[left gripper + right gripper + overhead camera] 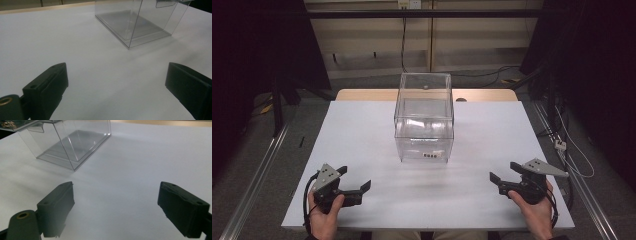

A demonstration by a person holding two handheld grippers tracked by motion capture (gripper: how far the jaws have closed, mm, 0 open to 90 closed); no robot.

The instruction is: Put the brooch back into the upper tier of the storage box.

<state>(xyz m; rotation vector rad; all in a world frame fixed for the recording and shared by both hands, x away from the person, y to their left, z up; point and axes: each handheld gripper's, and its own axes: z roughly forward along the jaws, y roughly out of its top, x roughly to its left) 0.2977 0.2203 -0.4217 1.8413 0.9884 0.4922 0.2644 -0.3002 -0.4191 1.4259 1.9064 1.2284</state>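
Left gripper point(357, 179) and right gripper point(501, 176): jaws released, holding nothing, well apart from clear plastic rectangular box point(424, 120) on white desk point(362, 130).

One clear plastic box point(424, 117) stands on one white counter point(362, 145), toward twelve o'clock. Two grippers are there: the left gripper point(356, 180) at seven o'clock, the right gripper point(499, 176) at five o'clock, each with two black jaws.

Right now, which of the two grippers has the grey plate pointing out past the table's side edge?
The right gripper: its grey plate reaches beyond the white table. The left gripper keeps its plate over the tabletop.
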